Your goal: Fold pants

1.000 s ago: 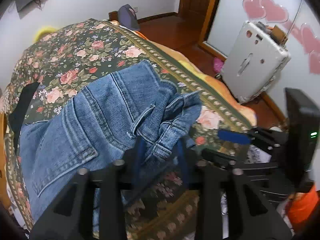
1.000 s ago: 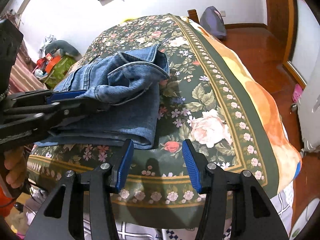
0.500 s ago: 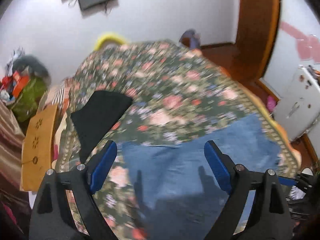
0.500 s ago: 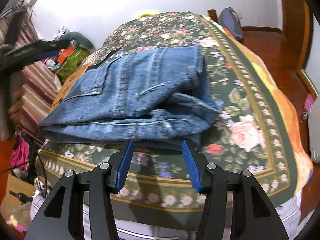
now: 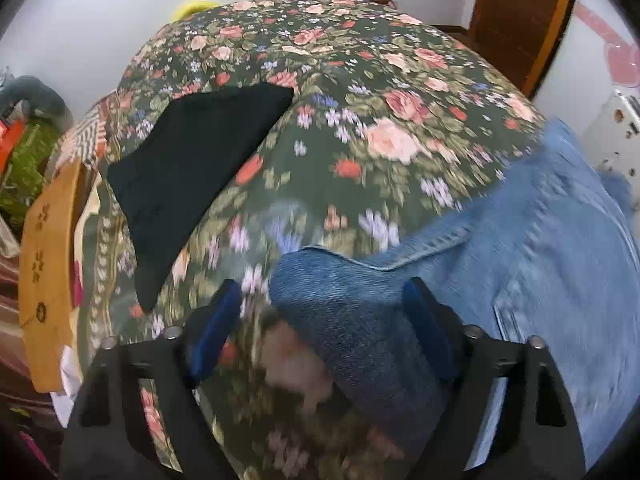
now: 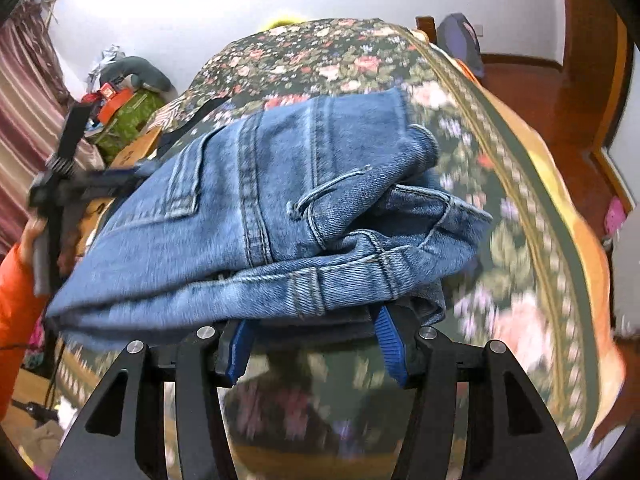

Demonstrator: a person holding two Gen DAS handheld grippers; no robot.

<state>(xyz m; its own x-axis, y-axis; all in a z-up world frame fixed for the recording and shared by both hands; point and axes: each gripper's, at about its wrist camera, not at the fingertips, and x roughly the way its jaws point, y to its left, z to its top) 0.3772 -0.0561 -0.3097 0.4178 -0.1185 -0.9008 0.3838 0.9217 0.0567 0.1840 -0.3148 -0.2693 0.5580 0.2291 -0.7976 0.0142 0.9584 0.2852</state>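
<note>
Folded blue jeans [image 6: 280, 208] lie in a thick stack on the floral bedspread [image 6: 500, 240]. In the right wrist view my right gripper [image 6: 316, 344] is open, its blue pads at the near edge of the stack, under the waistband. In the left wrist view the jeans [image 5: 540, 264] fill the right side, and a folded corner lies between the fingers of my open left gripper [image 5: 320, 320]. The left gripper also shows in the right wrist view [image 6: 80, 184] at the stack's far left end.
A black folded garment [image 5: 192, 168] lies on the bed to the left of the jeans. A wooden board [image 5: 48, 272] stands along the bed's left edge. Clutter [image 6: 120, 96] sits by the far wall. The bed's right edge drops to a wooden floor [image 6: 532, 92].
My left gripper let go of the jeans a second ago, opened, and has come down over the stack's left corner. My right gripper has moved in to the stack's near edge.
</note>
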